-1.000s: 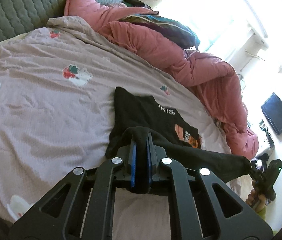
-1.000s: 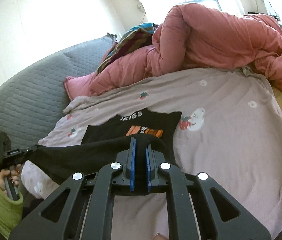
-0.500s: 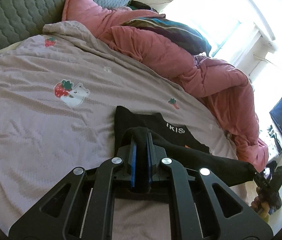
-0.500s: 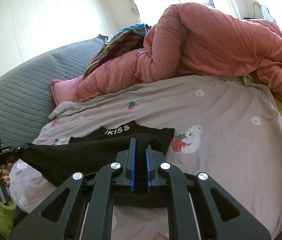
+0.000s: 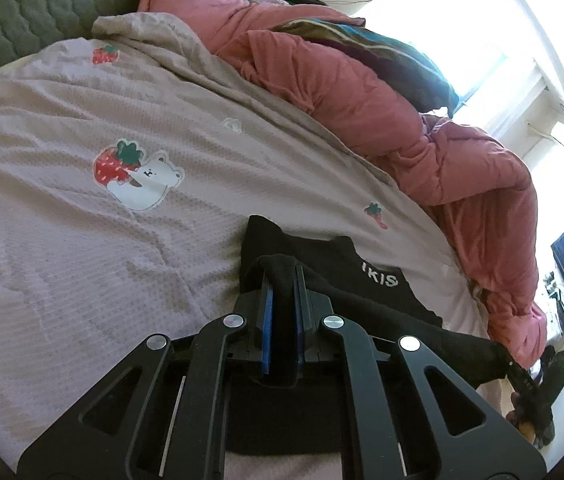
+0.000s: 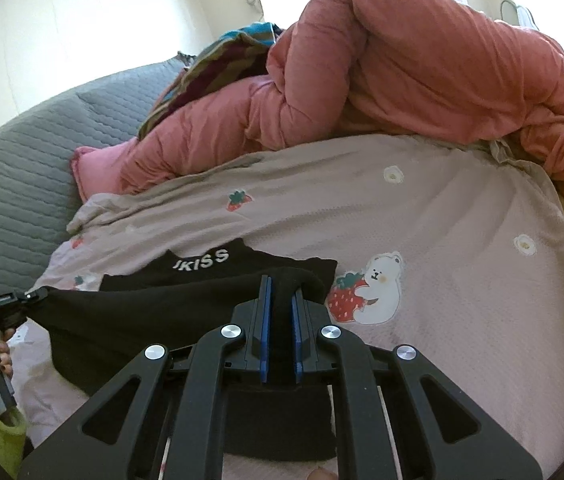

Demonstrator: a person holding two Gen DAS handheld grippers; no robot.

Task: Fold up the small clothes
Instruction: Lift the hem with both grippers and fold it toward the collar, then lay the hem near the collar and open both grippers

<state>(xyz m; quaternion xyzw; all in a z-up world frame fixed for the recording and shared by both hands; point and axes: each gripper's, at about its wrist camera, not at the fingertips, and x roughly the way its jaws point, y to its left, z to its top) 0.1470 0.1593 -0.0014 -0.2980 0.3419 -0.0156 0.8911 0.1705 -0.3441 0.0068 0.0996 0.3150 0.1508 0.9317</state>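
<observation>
- The bed sheet (image 5: 82, 220) gives me a broad flat surface to fold on; the pink duvet (image 6: 402, 72) is heaped along the far side, away from my work.
- The black shirt (image 6: 210, 264) lies near my edge of the sheet, its far part flat with the white lettering up, its near edge lifted and stretched between my 2 grippers so the fold can come over straight.
- My left gripper (image 5: 282, 280) is clamped narrow on 1 corner of that edge, cloth bunched between the blue pads.
- My right gripper (image 6: 280, 290) pinches the other corner the same way, level with the left to keep the hem taut, I judge.
</observation>
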